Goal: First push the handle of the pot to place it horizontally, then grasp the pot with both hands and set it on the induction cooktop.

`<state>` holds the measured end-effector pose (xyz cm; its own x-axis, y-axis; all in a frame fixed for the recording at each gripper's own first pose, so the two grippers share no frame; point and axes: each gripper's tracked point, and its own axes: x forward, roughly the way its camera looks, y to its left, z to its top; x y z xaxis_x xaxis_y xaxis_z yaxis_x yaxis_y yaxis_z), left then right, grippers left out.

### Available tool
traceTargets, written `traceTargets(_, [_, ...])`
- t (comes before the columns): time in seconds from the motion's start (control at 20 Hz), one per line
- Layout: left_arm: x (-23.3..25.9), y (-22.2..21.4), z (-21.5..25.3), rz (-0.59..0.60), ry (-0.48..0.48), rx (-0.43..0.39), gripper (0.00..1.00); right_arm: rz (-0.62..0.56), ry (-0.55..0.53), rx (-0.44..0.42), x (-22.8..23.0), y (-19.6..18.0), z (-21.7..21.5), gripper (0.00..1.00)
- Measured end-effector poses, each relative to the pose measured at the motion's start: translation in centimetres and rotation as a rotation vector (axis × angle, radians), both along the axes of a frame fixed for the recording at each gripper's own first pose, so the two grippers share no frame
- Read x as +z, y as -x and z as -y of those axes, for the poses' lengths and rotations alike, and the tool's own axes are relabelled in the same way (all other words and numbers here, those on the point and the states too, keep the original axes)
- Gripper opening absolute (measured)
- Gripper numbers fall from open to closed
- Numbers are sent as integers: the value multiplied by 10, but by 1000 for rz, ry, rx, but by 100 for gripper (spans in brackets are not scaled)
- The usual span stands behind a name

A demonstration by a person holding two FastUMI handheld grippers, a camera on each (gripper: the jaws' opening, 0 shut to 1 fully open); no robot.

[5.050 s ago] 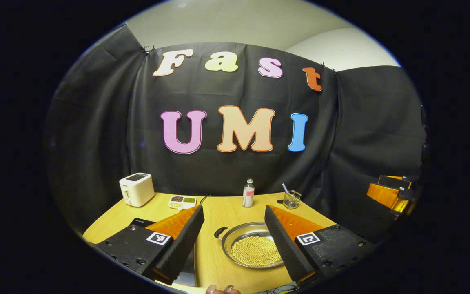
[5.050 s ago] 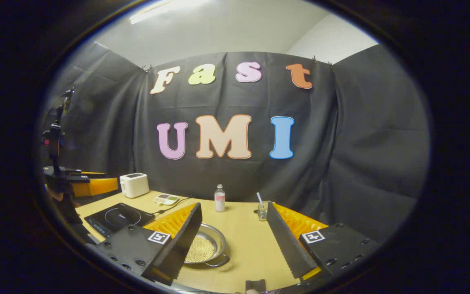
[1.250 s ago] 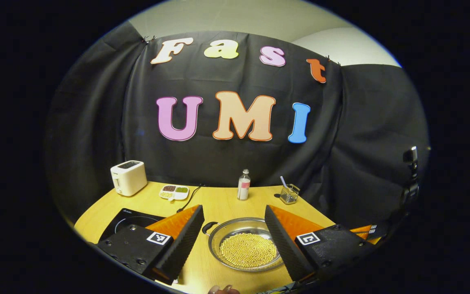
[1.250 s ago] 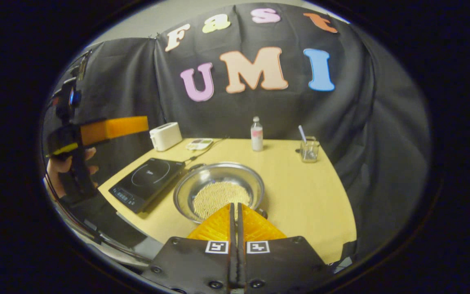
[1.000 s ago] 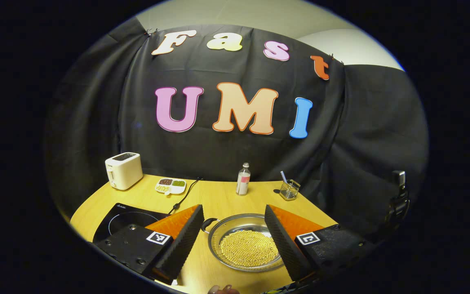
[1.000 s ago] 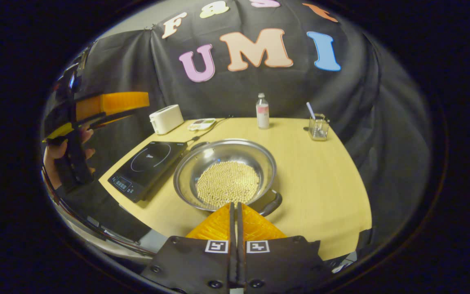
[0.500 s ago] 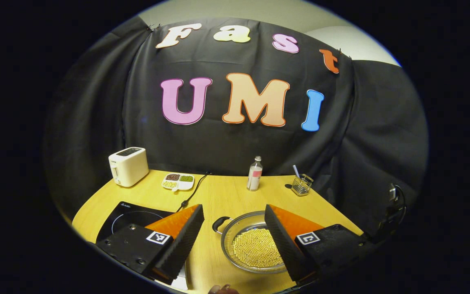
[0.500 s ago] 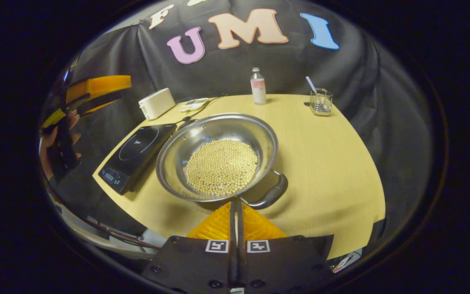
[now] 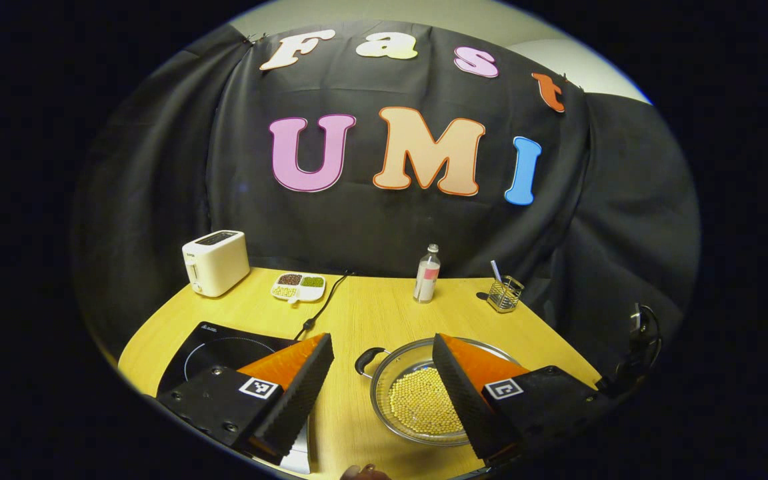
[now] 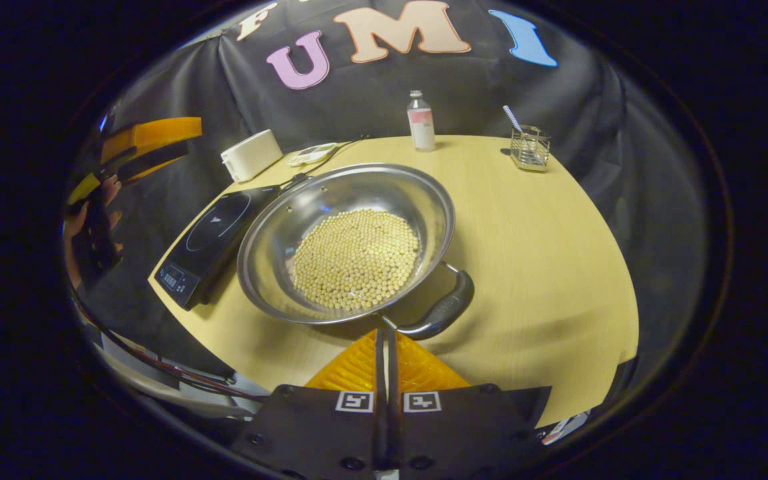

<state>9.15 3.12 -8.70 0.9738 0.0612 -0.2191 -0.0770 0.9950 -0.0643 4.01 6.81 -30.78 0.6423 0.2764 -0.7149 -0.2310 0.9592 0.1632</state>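
Right hand-held gripper (image 10: 384, 337), closed, has neared the pot (image 10: 347, 243); left hand-held gripper (image 9: 381, 347) open; writing unreadable.

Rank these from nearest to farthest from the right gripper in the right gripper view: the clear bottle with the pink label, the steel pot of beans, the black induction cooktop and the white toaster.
1. Steel pot of beans: directly ahead of the right gripper, its near handle by the fingertips.
2. Black induction cooktop: left of the pot.
3. White toaster: far left, by the wall.
4. Clear bottle with the pink label: back edge, centre.

Bare table (image 10: 544, 227) right of pot (image 10: 347, 243); cooktop (image 10: 214, 243) crowds left.
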Motion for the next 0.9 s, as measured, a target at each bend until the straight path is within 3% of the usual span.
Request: traceTargets(0.9, [-10, -6, -11, -31, 14, 39, 97, 63, 55, -13, -2, -62, 31, 2])
